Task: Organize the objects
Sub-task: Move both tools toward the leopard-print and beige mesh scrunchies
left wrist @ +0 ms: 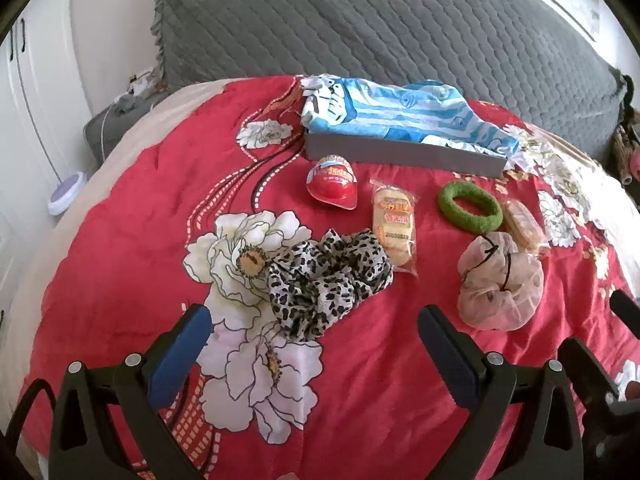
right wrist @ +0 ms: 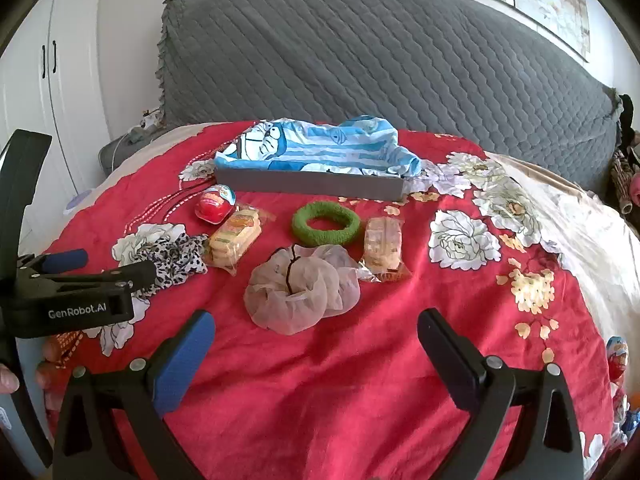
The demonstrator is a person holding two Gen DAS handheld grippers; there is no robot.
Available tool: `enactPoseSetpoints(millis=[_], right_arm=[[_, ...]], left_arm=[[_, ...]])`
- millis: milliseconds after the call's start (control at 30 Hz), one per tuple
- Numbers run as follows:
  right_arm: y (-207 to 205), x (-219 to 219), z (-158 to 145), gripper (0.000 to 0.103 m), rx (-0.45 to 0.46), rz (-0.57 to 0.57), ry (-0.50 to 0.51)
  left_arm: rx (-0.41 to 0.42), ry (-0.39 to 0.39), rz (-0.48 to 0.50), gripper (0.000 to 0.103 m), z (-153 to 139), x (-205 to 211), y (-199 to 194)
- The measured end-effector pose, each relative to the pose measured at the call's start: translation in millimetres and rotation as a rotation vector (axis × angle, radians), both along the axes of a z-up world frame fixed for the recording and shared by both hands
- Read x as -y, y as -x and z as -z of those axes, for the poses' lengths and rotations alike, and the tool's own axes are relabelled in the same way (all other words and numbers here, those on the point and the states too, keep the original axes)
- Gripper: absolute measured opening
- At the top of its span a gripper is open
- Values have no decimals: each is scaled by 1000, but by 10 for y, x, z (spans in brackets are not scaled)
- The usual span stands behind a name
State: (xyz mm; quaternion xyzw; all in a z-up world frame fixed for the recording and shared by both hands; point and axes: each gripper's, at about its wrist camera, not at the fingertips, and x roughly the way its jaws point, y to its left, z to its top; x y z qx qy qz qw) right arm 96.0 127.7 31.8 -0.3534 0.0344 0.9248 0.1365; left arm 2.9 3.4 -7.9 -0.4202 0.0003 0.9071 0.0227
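Note:
On a red floral bedspread [left wrist: 120, 248] lie a leopard-print scrunchie [left wrist: 324, 280], a red egg-shaped toy capsule [left wrist: 332, 184], a packet of biscuits [left wrist: 394, 224], a green ring [left wrist: 470, 206], a second snack packet [left wrist: 524, 220] and a pale pink sheer scrunchie [left wrist: 500, 280]. My left gripper [left wrist: 316, 328] is open and empty, just short of the leopard scrunchie. My right gripper [right wrist: 316, 334] is open and empty, just short of the pink scrunchie [right wrist: 302, 288]. The left gripper [right wrist: 80, 268] also shows at the left of the right wrist view.
A grey shallow box [left wrist: 400, 152] with a blue-and-white striped cloth [left wrist: 392, 112] in it sits behind the objects. A grey quilted headboard [right wrist: 360, 52] stands behind. White wardrobe doors [right wrist: 36, 92] are at left. Another capsule [right wrist: 618, 356] lies at the bed's right edge.

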Motion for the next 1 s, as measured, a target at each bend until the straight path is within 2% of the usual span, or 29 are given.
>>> enactPoseSetpoints(millis=[233, 400, 567, 1000], right_arm=[[15, -14, -23, 102, 5, 11, 19], [19, -22, -46, 102, 2, 17, 24], [51, -37, -104, 102, 10, 28, -1], [19, -75, -220, 102, -3, 33, 33]], left_arm=[[-3, 14, -1, 103, -26, 31, -41], [29, 3, -24, 103, 0, 78, -54], [18, 12, -17, 103, -42, 79, -93], [5, 12, -12, 103, -180, 75, -172]])
